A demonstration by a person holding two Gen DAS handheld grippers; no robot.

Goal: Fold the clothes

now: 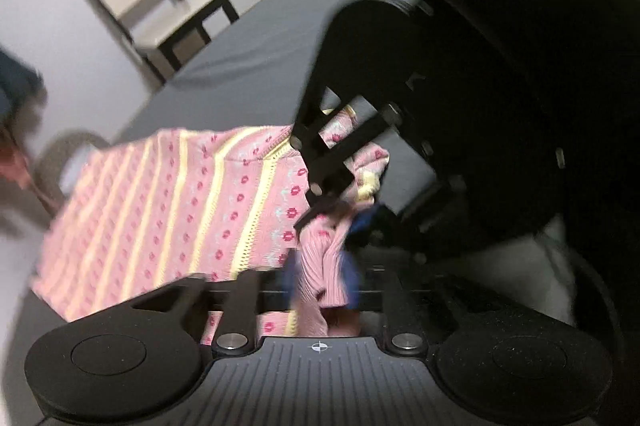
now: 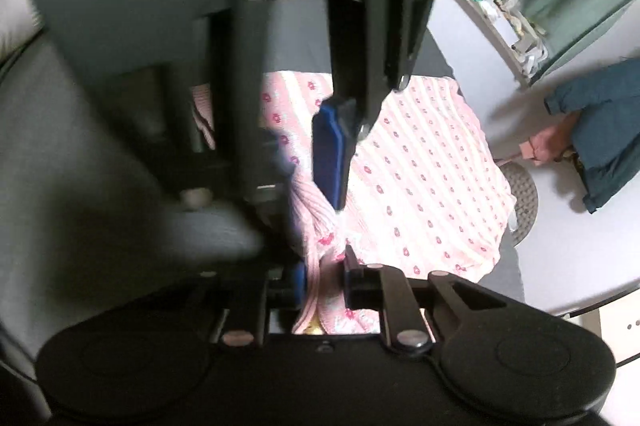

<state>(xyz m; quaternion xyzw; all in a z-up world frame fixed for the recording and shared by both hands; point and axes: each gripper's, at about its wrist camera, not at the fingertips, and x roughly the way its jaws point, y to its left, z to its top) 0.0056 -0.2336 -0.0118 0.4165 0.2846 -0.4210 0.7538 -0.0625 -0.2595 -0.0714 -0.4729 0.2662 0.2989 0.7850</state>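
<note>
Pink garment (image 1: 168, 209), yellow stripes and red flower print, lifted above grey bed (image 1: 256, 45), spread out to one side. Bunched edge pinched in left gripper (image 1: 320, 290), blue pads clamped on ribbed fabric. Right gripper (image 2: 324, 278) clamped on same bunch, just beside the left, the two nearly touching. Chair (image 1: 160, 5) by wall. Person's hand (image 2: 548, 145), blue sleeve, at far side.

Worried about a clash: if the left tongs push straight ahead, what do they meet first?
Most likely the right tongs, facing them close ahead and gripping the same bunched pink garment held in the left tongs. Depth is blurred.
</note>
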